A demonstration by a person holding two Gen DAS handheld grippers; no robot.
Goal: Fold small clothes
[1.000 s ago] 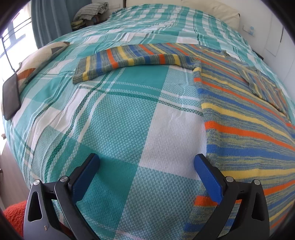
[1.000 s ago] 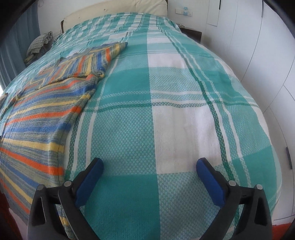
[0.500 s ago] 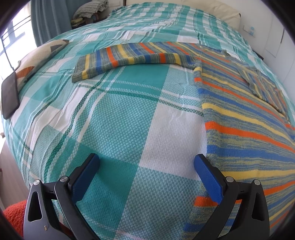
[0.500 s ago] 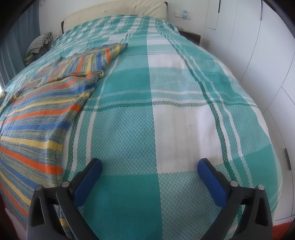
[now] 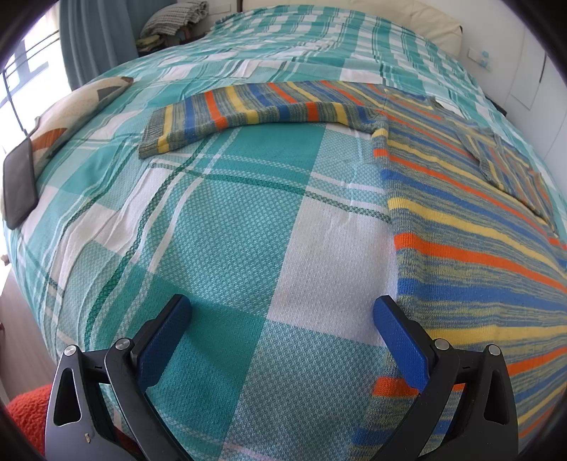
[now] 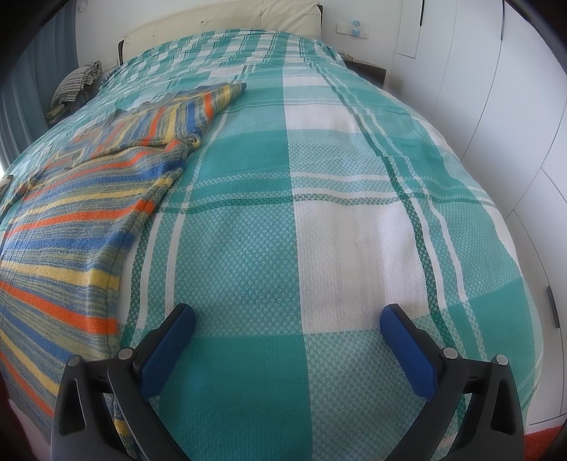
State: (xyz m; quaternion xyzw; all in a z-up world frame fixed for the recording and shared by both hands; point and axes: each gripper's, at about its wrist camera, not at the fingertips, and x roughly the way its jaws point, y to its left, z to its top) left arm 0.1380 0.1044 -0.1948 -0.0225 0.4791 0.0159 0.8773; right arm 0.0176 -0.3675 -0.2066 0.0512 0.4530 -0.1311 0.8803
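The left gripper (image 5: 281,312) has its two blue fingers (image 5: 398,337) spread wide apart, and nothing is between them but the checked bedspread (image 5: 248,220). The right gripper (image 6: 288,319) is spread wide too and holds nothing. The striped sweater (image 5: 471,248) lies flat on the bed. In the left wrist view it fills the side from 1 o'clock down to 4 o'clock, and its edge is just beside the right blue finger. Only this view shows one long sleeve (image 5: 248,110) stretched out flat toward 11 o'clock. It also shows the other sleeve (image 5: 510,170) folded over the body of the sweater at 2 o'clock. A dark phone (image 5: 19,184) lies on a pillow (image 5: 74,110) at 9 o'clock, and only this view shows them. A bit of orange rug (image 5: 24,411) peeks out at 8 o'clock. In the right wrist view the sweater (image 6: 81,220) sits from 8 o'clock up to 11 o'clock, and its near edge lies beside the left blue finger (image 6: 166,351). Only this view shows the white cupboard doors (image 6: 496,88) from 1 o'clock to 4 o'clock and a dark bedside table (image 6: 365,72) at 1 o'clock. The bedspread is green and white squares and covers the whole bed. A cream headboard (image 6: 226,17) stands at 12 o'clock. Blue curtains (image 5: 95,39) hang at 11 o'clock by a bright window, with a pile of folded cloth (image 5: 173,17) near them
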